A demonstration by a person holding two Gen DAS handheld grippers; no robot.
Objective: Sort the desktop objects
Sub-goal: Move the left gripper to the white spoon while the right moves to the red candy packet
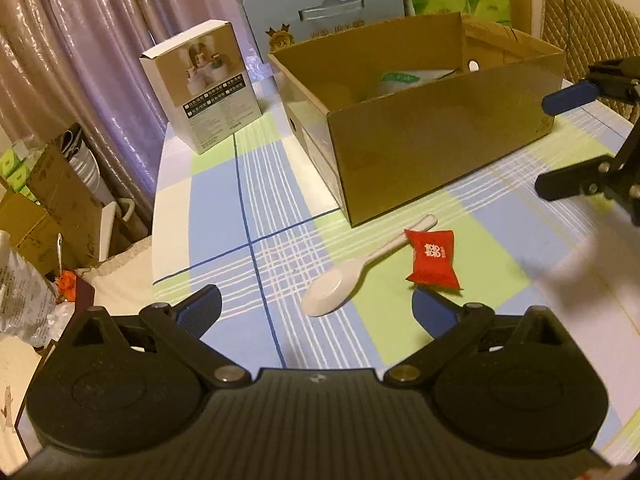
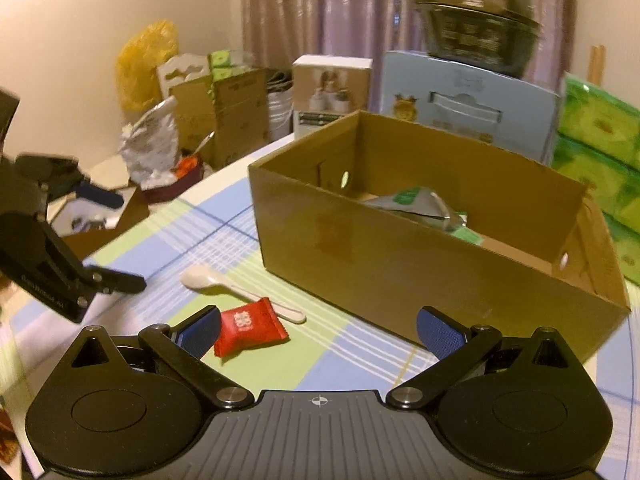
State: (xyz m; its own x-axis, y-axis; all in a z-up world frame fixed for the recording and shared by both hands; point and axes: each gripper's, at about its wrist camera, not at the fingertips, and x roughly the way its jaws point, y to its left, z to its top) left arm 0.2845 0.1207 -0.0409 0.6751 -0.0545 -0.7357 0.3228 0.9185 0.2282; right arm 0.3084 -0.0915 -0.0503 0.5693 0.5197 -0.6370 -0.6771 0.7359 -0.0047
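Observation:
A white plastic spoon lies on the checked tablecloth, its handle under a red sealed packet. Behind them stands an open cardboard box holding a grey and green pouch. My left gripper hovers open just before the spoon's bowl, nothing between its fingers. My right gripper is open too, its left finger beside the red packet. Each gripper shows in the other's view: the right gripper at the box's right end, the left gripper at far left.
A white product box stands upright at the table's back left. Behind the cardboard box sit a pale blue carton and green tissue packs. Boxes and bags crowd the floor past the table's left edge.

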